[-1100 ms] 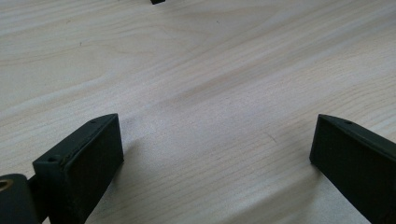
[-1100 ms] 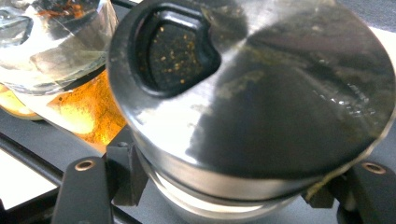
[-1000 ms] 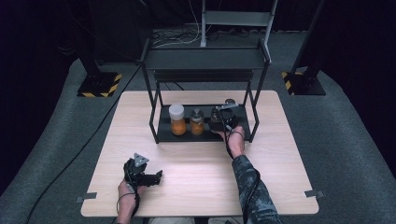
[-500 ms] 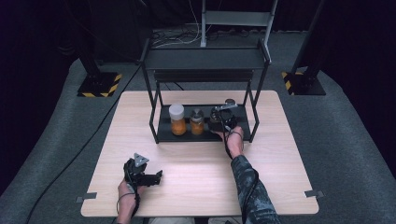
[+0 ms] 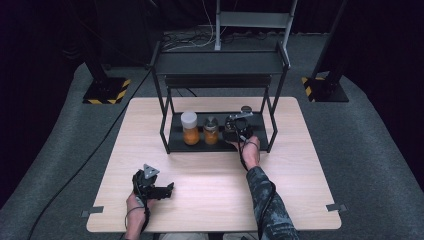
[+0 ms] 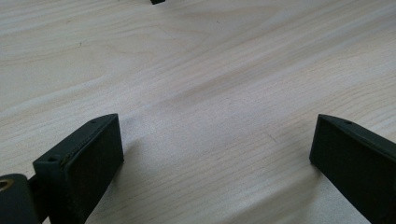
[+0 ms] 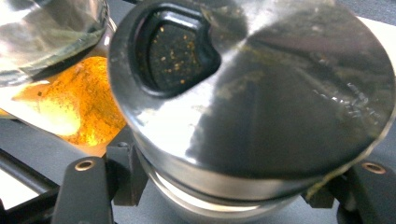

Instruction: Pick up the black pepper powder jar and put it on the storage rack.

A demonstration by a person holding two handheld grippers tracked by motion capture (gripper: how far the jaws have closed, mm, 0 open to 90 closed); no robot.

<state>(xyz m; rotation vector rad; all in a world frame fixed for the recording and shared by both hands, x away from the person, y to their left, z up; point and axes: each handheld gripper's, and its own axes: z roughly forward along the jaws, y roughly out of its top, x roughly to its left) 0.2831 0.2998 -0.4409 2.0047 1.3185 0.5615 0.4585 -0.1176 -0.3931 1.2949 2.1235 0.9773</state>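
Right gripper view shows the right gripper (image 7: 224, 186) closed around a jar (image 7: 261, 107) with a metal lid (on the shelf (image 5: 172, 140)). The left gripper (image 6: 215, 158) rests wide open and empty over the table (image 6: 210, 70).

The left gripper (image 5: 152, 187) sits low near the person's side, held in the left hand (image 5: 134, 204), its black fingers (image 6: 81, 163) spread wide apart. The right forearm (image 5: 265, 200) reaches forward, the right hand (image 5: 248, 150) carrying the right gripper (image 5: 238, 127), whose fingers (image 7: 119, 172) are clamped at either side of a metal-lidded jar (image 7: 252, 98).

Hand-held gripper (image 6: 215, 154), jaws wide apart, over bare wooden table (image 6: 210, 70).
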